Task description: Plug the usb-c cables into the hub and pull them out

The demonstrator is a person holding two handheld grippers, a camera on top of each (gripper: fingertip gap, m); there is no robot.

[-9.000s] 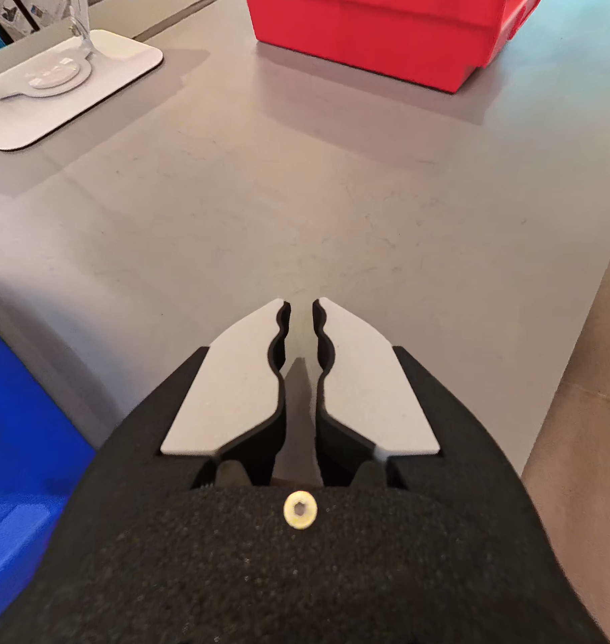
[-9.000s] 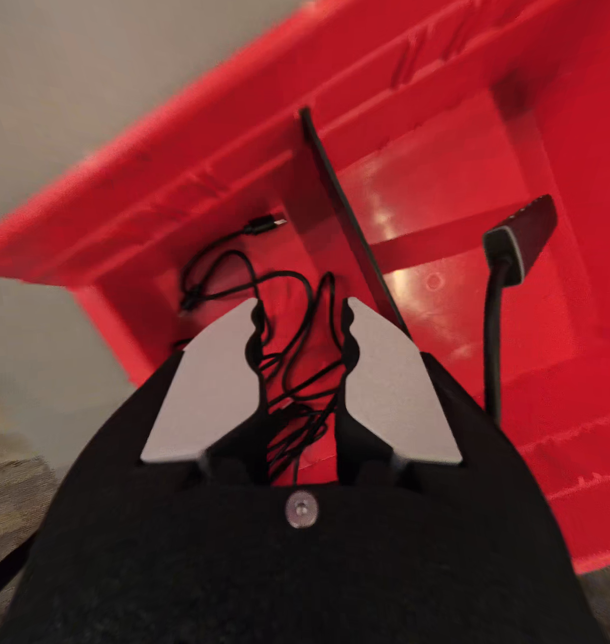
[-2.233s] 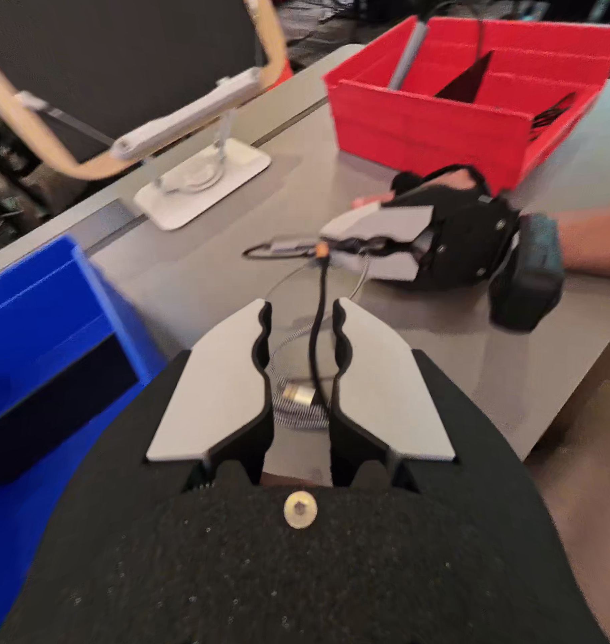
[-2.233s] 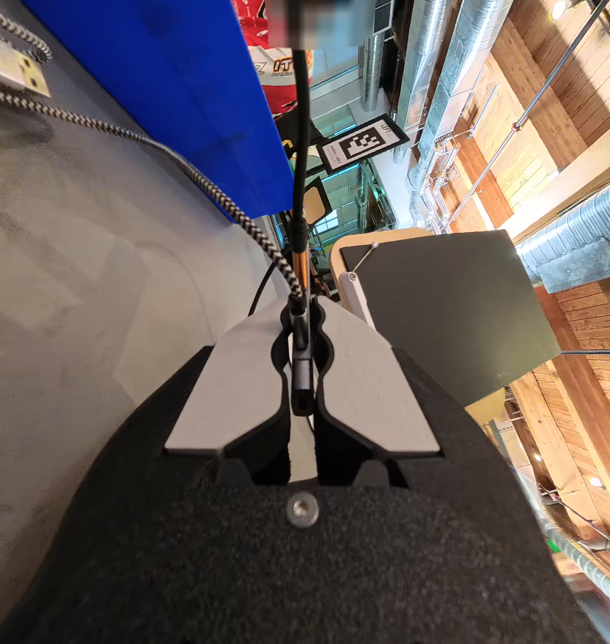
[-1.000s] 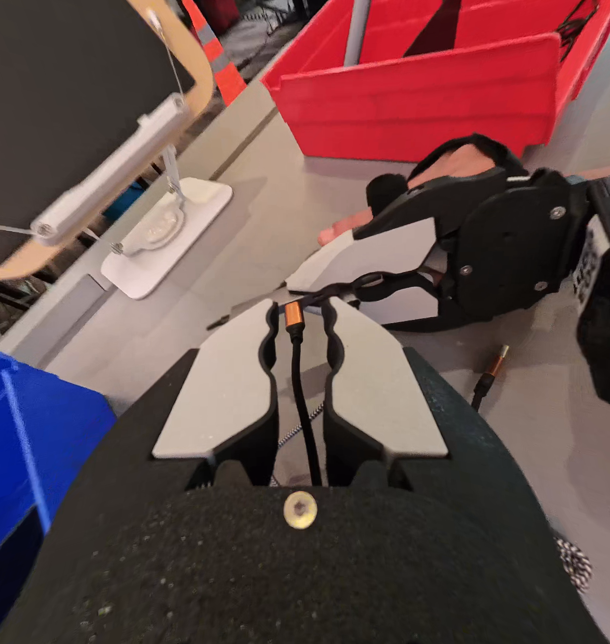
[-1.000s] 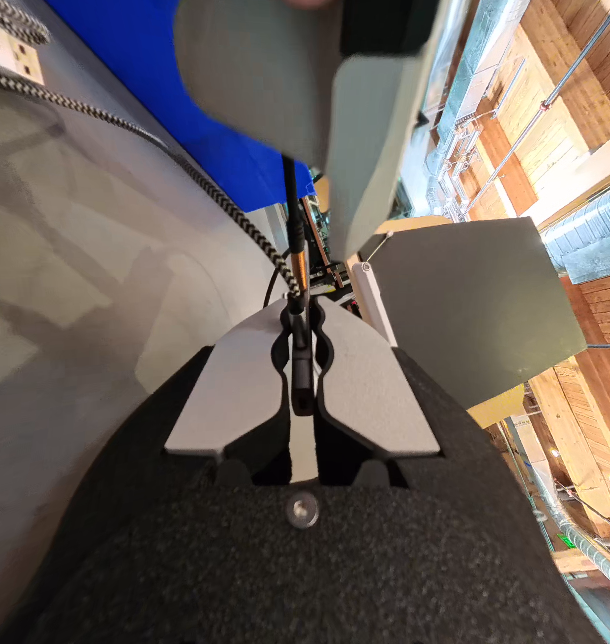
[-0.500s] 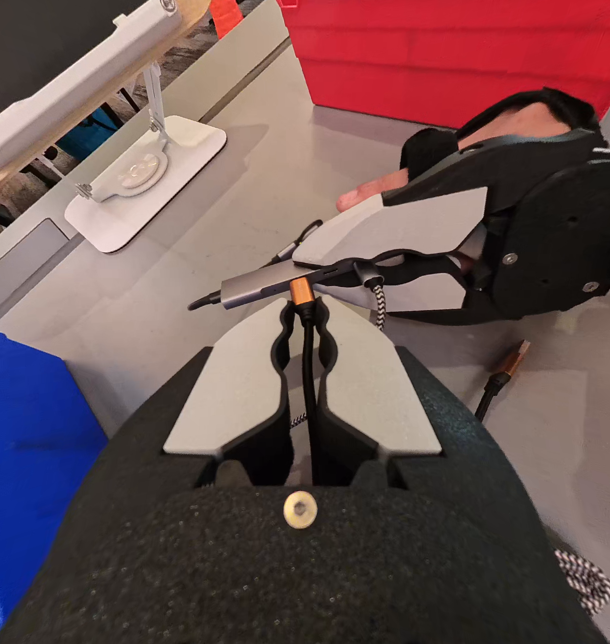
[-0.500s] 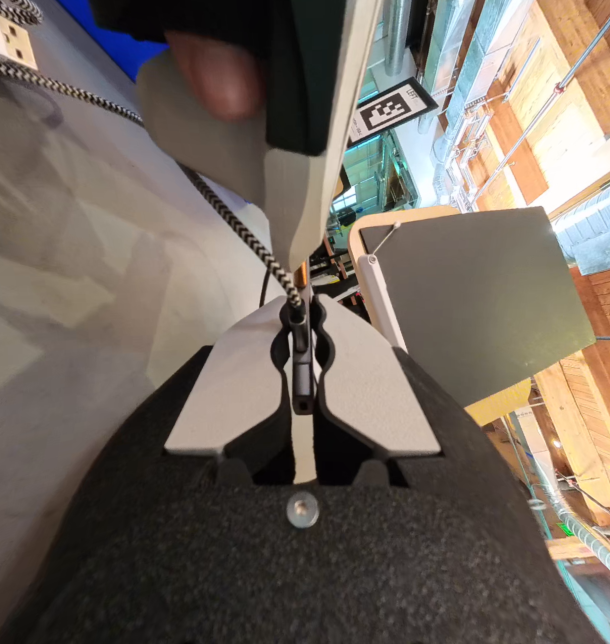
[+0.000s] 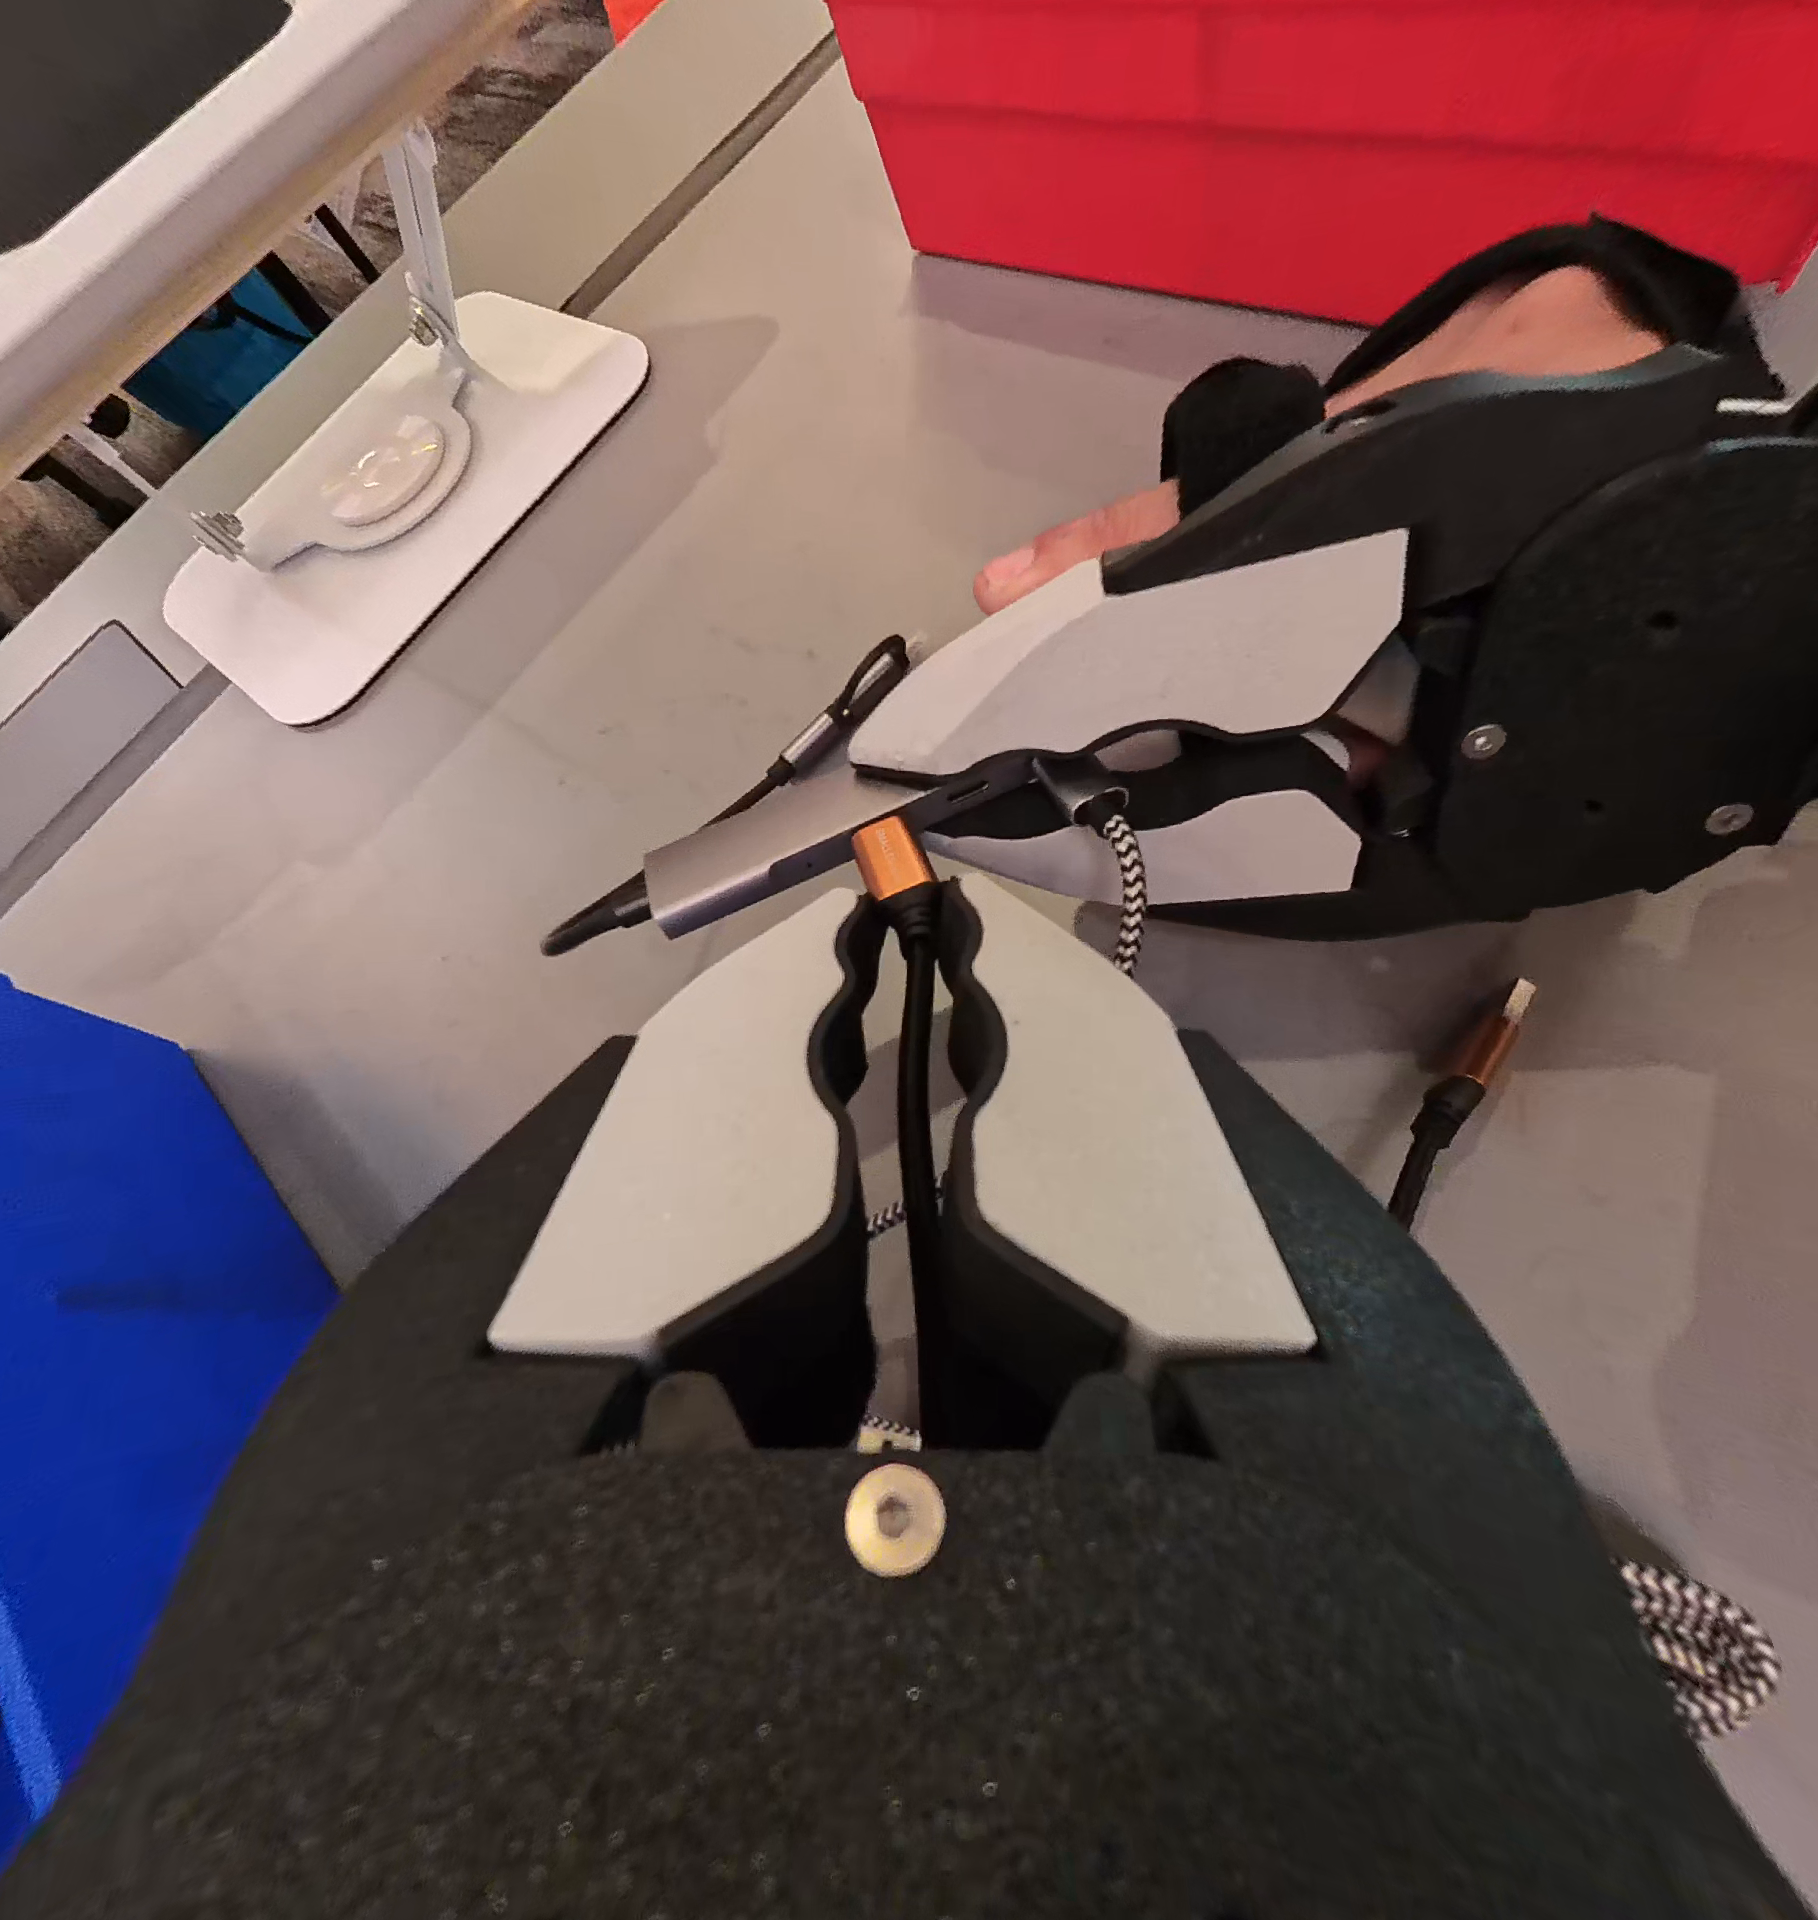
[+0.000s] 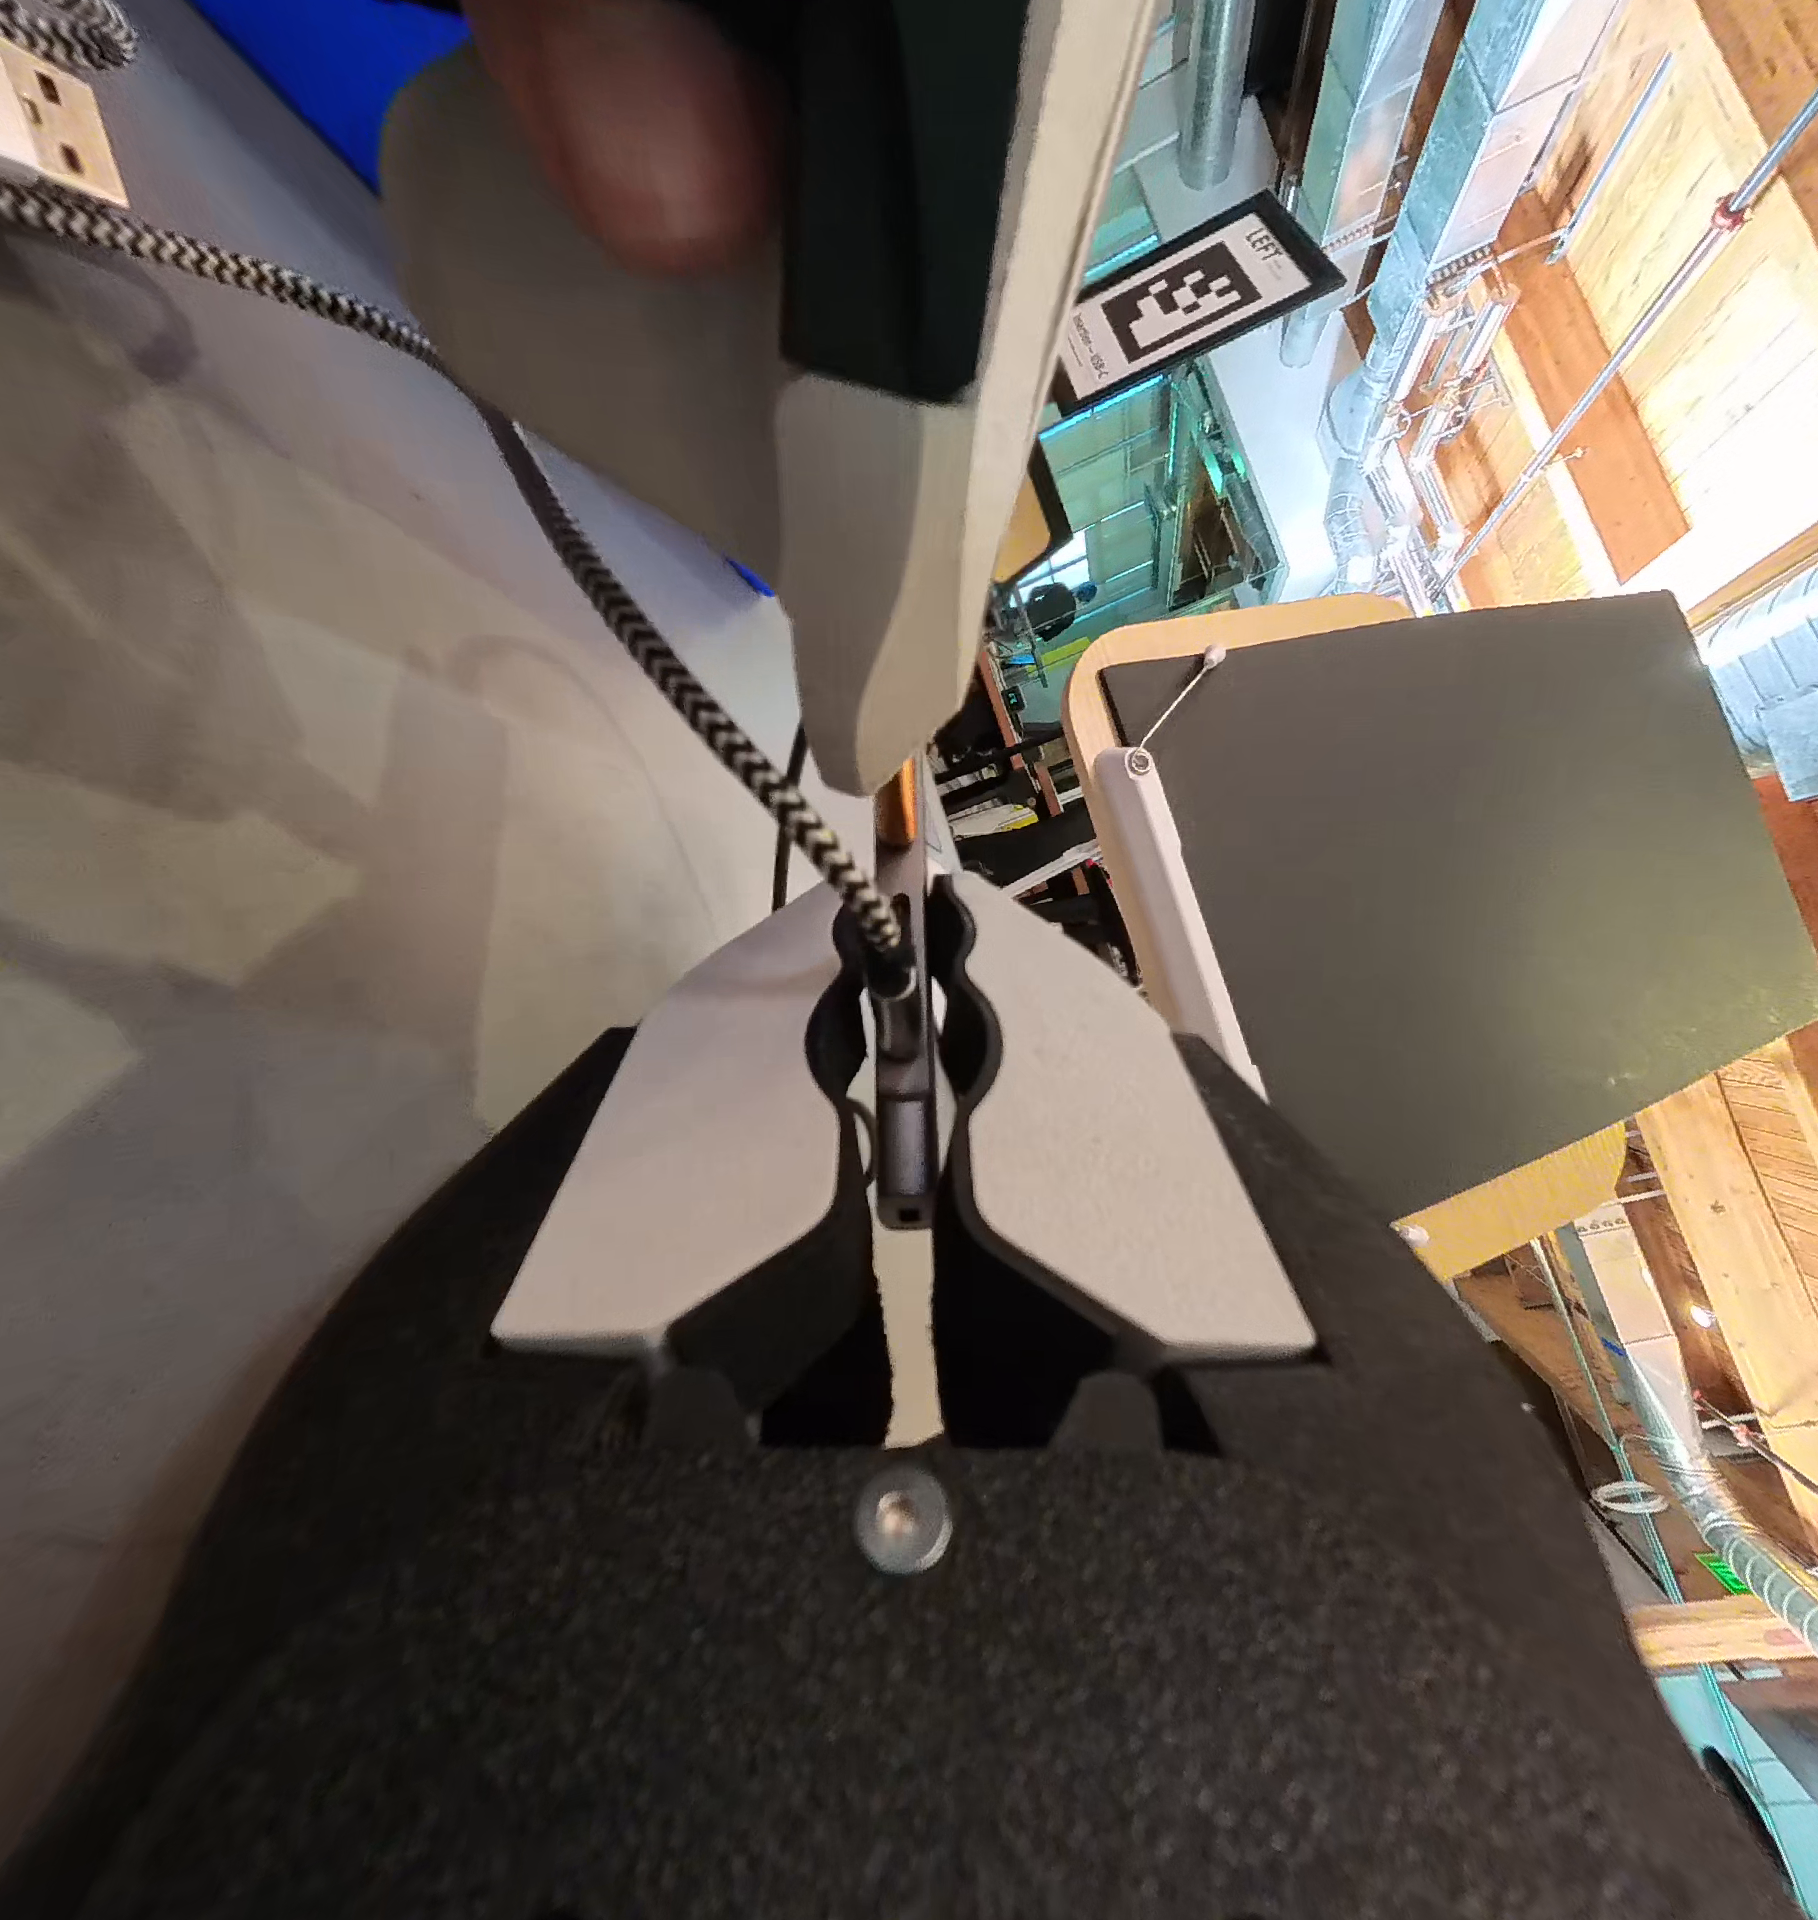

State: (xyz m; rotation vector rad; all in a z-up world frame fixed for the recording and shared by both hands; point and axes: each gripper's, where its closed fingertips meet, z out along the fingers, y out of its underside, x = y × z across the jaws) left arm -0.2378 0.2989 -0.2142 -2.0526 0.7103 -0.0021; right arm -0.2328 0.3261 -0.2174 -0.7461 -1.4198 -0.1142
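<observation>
My right gripper [image 9: 915, 800] is shut on a grey usb hub [image 9: 749, 883] and holds it tilted just above the table; the hub shows edge-on between its fingers in the right wrist view [image 10: 903, 1132]. My left gripper [image 9: 905, 925] is shut on a black cable [image 9: 915, 1091] just behind its orange usb-c plug [image 9: 889, 868]. The plug meets the hub's near side and its metal tip is hidden. A black-and-white braided cable [image 9: 1118, 883] is plugged into the hub beside it. One left finger [image 10: 884, 499] looms over the hub.
A red bin [image 9: 1352, 135] stands behind the right gripper and a blue bin [image 9: 84, 1299] at the near left. A white stand [image 9: 396, 499] carries a dark panel [image 10: 1424, 914]. A loose orange plug [image 9: 1481, 1044] and the braided cable's flat plug [image 10: 27, 135] lie on the table. Left and right tips are no more than a few centimetres apart.
My left gripper has shut on the black cable and carried the orange plug forward into the hub's side. The right gripper has kept hold of the hub, which now tilts a little more.
</observation>
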